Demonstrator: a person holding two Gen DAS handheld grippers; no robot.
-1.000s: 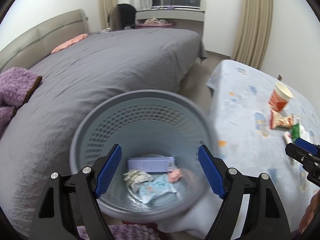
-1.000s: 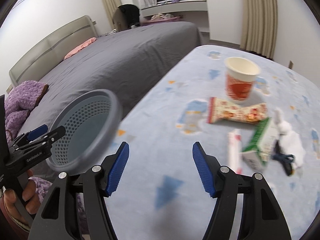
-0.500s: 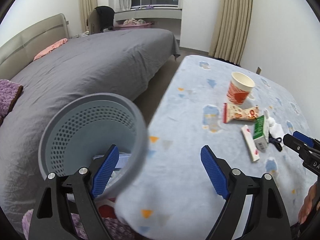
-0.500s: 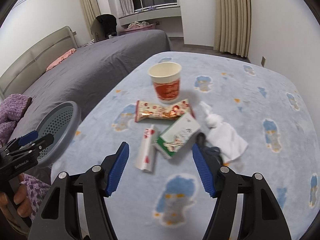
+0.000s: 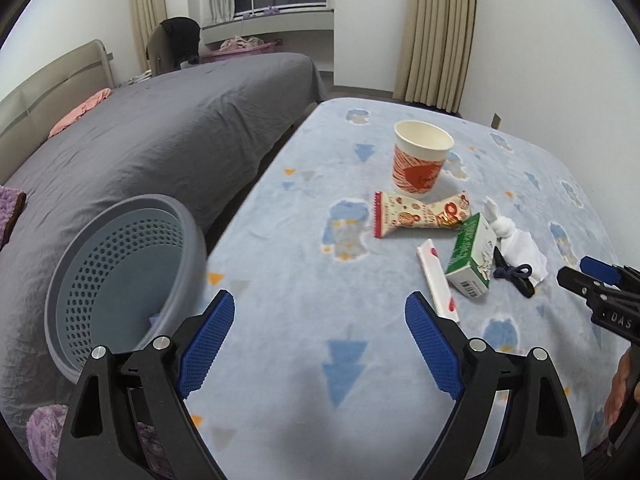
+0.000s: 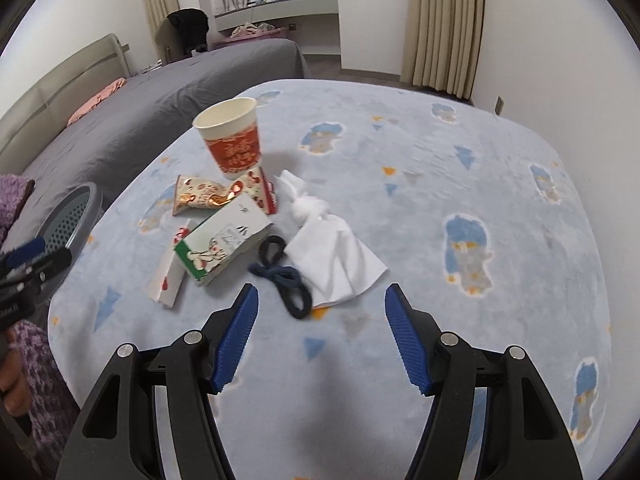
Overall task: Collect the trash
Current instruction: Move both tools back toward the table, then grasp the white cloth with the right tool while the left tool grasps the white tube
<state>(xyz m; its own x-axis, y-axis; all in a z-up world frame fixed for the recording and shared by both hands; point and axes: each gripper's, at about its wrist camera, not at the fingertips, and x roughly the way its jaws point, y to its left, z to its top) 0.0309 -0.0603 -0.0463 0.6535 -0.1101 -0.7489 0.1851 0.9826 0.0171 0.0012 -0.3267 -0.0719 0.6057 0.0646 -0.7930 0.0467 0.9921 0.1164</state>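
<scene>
On a light blue patterned tablecloth (image 5: 304,272) lie a red-and-white paper cup (image 5: 420,160), a snack wrapper (image 5: 420,216), a green-and-white carton (image 5: 470,256), a thin white packet (image 5: 438,286), a white tissue (image 6: 332,256) and a dark hair tie (image 6: 284,280). A grey perforated bin (image 5: 120,272) stands at the table's left edge. My left gripper (image 5: 320,344) hovers over the near table with its jaws opening and nothing between them. My right gripper (image 6: 320,336) is open just short of the hair tie and tissue, holding nothing.
A bed with a grey cover (image 5: 160,132) runs along the left, a pink cloth (image 5: 80,114) near its headboard. Purple fabric (image 6: 16,196) lies at the near left. Curtains (image 5: 436,32) and white walls stand behind the table.
Both grippers have swung right, from over the bin to over the table. The trash now lies close ahead of the right gripper. The left jaws have spread a little wider.
</scene>
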